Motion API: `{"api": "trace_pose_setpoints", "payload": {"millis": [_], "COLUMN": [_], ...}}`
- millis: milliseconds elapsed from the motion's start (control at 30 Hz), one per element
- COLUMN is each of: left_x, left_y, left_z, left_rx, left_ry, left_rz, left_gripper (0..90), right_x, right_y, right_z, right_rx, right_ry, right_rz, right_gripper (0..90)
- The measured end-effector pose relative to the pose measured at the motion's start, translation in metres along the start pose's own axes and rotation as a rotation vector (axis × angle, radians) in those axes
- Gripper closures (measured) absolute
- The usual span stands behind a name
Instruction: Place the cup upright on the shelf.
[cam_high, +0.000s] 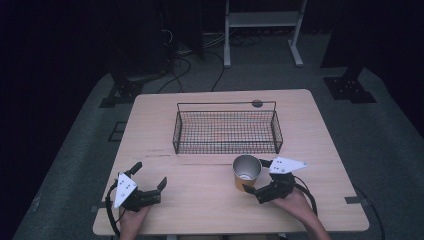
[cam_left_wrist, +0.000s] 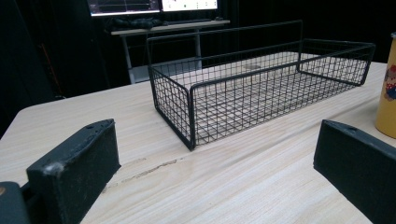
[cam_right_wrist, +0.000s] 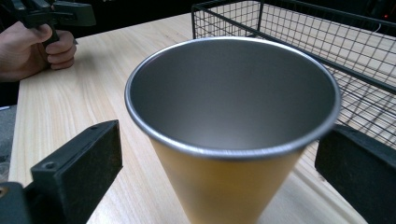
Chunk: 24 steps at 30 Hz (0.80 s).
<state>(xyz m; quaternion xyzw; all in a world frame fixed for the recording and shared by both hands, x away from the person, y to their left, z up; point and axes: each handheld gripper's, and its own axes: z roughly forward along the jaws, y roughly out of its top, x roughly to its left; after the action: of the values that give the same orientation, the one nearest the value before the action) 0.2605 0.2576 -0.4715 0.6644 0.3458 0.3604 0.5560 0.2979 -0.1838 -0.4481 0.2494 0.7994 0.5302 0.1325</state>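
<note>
the right gripper (cam_high: 256, 176) is straddling the yellow cup (cam_high: 246, 172), jaws spread wide to either side, not yet pinching; the cup is standing upright on the wooden table (cam_high: 200, 205), just in front of the wire basket (cam_high: 226, 131); next i'd expect a squeeze, then a lift toward the basket; the left gripper (cam_high: 149, 175) is resting wide, holding nothing; dark room, cables behind.

Cup (cam_right_wrist: 233, 140) base cut off below (right gripper view), sticker (cam_left_wrist: 390, 83) clipped at edge
</note>
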Motion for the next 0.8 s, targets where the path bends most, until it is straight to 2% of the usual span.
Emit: {"api": "trace_pose_setpoints", "payload": {"millis": [500,800], "left_x": [0.0,0.0], "left_y": [0.0,0.0], "left_z": [0.0,0.0], "left_rx": [0.0,-0.002], "left_ry": [0.0,-0.001], "left_rz": [0.0,-0.003], "left_gripper": [0.0,0.0], "right_x": [0.003,0.001], "right_y": [0.006,0.01], "right_z": [0.021,0.026], "right_rx": [-0.008,-0.007], "right_ry": [-0.006,-0.013], "right_rz": [0.001,-0.002], "right_gripper": [0.4,0.4]}}
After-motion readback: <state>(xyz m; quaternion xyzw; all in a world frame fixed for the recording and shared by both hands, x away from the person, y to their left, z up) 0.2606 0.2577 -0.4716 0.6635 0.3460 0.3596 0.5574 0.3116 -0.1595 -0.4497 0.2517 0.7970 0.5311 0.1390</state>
